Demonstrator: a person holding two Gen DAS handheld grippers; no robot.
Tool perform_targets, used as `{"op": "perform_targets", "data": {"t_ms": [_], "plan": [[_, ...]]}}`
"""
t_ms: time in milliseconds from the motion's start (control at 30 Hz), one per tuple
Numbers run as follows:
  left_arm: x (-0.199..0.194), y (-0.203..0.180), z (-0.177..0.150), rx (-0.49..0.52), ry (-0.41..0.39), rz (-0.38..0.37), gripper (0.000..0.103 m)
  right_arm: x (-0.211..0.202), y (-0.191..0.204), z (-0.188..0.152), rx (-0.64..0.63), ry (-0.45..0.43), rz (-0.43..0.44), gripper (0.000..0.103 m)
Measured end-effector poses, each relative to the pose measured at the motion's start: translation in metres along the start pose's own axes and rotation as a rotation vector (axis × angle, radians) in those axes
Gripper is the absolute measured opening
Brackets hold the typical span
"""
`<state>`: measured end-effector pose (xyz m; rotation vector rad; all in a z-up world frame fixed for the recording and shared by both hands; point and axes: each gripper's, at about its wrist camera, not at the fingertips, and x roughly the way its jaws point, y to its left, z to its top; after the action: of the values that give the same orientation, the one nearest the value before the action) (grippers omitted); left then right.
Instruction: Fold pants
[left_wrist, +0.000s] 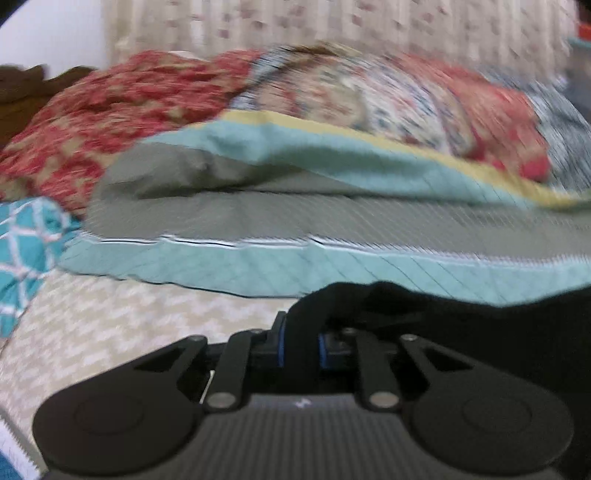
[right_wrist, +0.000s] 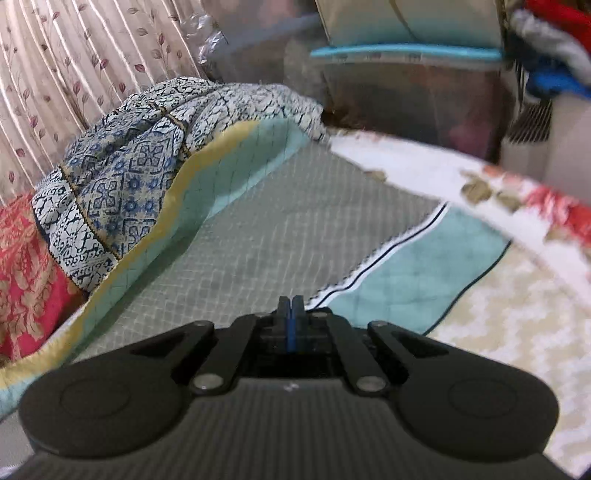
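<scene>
Writing was nowhere legible. Left gripper (left_wrist: 301, 338) fingers clamped black pants (left_wrist: 461, 325); right gripper (right_wrist: 291, 308) fingers were clenched, empty, over a quilt (right_wrist: 258, 229).

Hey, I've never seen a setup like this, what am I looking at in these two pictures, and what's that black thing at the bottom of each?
Each picture comes from a camera mounted on a hand-held two-finger gripper, looking forward along its fingers. A person carries one in each hand.

In the left-hand view, the left gripper is pinched shut on black fabric, apparently the pants to fold.

In the right-hand view, the right gripper is shut with nothing visible between its fingers.

Both look across a bed with a grey and teal quilt and heaped patterned cloth behind it.
</scene>
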<state>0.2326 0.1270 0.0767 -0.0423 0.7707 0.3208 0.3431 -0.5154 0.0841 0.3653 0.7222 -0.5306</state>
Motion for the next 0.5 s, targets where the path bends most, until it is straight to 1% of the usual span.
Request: {"op": "perform_targets", "data": {"t_ms": [67,133,167,200,233,267,300,333,367,400,433,467,500], "plan": [[-0.012,0.019,0.002,-0.077,-0.014,0.023,0.013,-0.013,-0.006,0.003,0.002,-0.014,0.004,0.002],[-0.028,0.04,0.002,-0.162,-0.033,-0.002,0.013,-0.032,-0.015,0.004,0.056,-0.085,0.031,0.002],[-0.039,0.049,-0.001,-0.191,-0.046,-0.015,0.013,-0.046,-0.022,0.005,0.095,-0.14,0.058,0.002],[-0.048,0.055,-0.005,-0.199,-0.056,-0.017,0.013,-0.057,-0.028,0.005,0.129,-0.184,0.076,0.002],[-0.056,0.058,-0.008,-0.194,-0.061,-0.014,0.013,-0.066,-0.033,0.006,0.145,-0.2,0.074,0.002],[-0.064,0.061,-0.014,-0.19,-0.064,-0.014,0.013,-0.068,-0.034,0.007,0.153,-0.192,0.062,0.003],[-0.07,0.064,-0.018,-0.195,-0.065,-0.02,0.013,-0.068,-0.036,0.007,0.16,-0.161,0.059,0.008],[-0.077,0.067,-0.022,-0.207,-0.066,-0.031,0.013,-0.065,-0.036,0.008,0.168,-0.116,0.069,0.008],[-0.084,0.072,-0.025,-0.223,-0.069,-0.045,0.013,-0.058,-0.034,0.008,0.173,-0.041,0.103,0.011],[-0.091,0.075,-0.029,-0.235,-0.076,-0.057,0.013,-0.048,-0.028,0.006,0.165,0.037,0.14,0.017],[-0.099,0.076,-0.034,-0.241,-0.083,-0.064,0.013,-0.041,-0.021,0.002,0.149,0.095,0.148,0.022],[-0.104,0.077,-0.037,-0.239,-0.085,-0.068,0.013,-0.037,-0.014,-0.003,0.13,0.109,0.135,0.037],[-0.111,0.076,-0.04,-0.232,-0.086,-0.07,0.013,-0.033,-0.006,-0.007,0.118,0.106,0.123,0.05]]}}
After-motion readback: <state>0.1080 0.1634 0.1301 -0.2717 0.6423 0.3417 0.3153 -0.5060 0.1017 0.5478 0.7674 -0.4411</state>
